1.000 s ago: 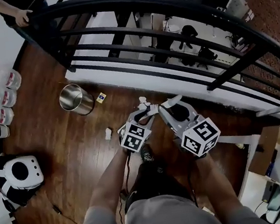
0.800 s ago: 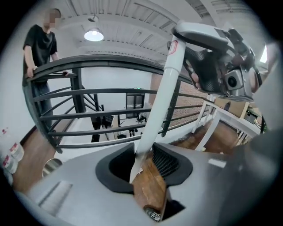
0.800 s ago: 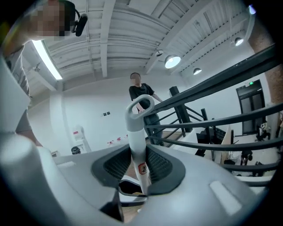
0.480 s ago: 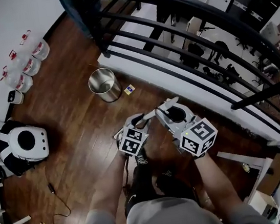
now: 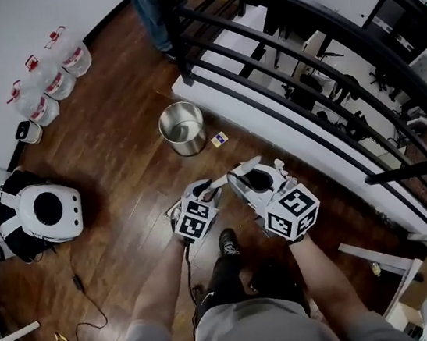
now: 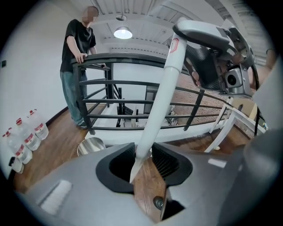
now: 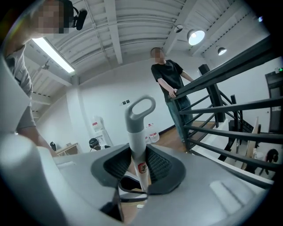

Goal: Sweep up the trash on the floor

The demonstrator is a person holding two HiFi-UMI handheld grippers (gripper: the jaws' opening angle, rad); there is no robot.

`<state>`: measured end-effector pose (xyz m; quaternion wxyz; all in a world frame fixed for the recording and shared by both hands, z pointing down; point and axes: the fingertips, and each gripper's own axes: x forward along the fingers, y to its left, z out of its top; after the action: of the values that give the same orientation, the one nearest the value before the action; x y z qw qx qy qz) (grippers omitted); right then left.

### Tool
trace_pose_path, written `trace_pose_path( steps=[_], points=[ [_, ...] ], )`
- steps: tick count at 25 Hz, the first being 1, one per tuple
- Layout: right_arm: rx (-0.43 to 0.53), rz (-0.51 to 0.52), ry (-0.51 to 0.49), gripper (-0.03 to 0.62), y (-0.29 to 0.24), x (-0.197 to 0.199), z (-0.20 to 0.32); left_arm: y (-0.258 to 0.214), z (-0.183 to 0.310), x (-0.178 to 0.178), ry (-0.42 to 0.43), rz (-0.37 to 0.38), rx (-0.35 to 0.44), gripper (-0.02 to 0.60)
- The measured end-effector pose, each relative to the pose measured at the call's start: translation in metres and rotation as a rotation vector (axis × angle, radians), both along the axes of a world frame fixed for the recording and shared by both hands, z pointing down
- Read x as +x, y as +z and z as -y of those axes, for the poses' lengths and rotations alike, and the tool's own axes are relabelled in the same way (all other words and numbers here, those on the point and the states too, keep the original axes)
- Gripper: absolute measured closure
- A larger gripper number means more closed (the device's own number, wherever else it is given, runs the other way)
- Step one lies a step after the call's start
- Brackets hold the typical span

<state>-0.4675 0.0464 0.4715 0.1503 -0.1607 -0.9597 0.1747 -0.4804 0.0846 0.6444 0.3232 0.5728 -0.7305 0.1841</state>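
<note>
My left gripper [image 5: 205, 190] is shut on a long white handle [image 6: 160, 103]. In the left gripper view my left gripper [image 6: 142, 164] has the handle slanting up past my right gripper [image 6: 221, 66]. My right gripper [image 5: 244, 177] is shut on a pale handle with a loop top [image 7: 138, 115] and a red label, my right gripper [image 7: 138, 170] holding it upright. Whether both hold one tool I cannot tell. A small piece of card trash [image 5: 219, 139] lies on the wood floor [image 5: 120, 179] beside a steel bin [image 5: 182, 128].
A black railing [image 5: 302, 74] runs along the drop on the right, and a person [image 5: 150, 9] stands at its far end. Water bottles [image 5: 49, 78] line the left wall. A white round appliance [image 5: 45, 209] and a loose cable [image 5: 81, 291] lie at the left.
The view has travelled across the floor: bin, card and bottles now sit nearer the middle and closer to the grippers. Both grippers keep their hold on the handles.
</note>
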Motion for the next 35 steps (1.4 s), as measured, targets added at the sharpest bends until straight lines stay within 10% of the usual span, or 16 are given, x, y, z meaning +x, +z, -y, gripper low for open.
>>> trace_pose_path(
  steps=[17,35],
  points=[
    [0.061,-0.091,0.128,0.493,0.031,0.0,0.054,0.035,0.065,0.006,0.086,-0.079,0.053,0.453],
    [0.132,-0.111,0.492,0.493,0.012,0.162,0.265,0.019,0.295,0.172,0.481,-0.116,0.11,0.456]
  ],
)
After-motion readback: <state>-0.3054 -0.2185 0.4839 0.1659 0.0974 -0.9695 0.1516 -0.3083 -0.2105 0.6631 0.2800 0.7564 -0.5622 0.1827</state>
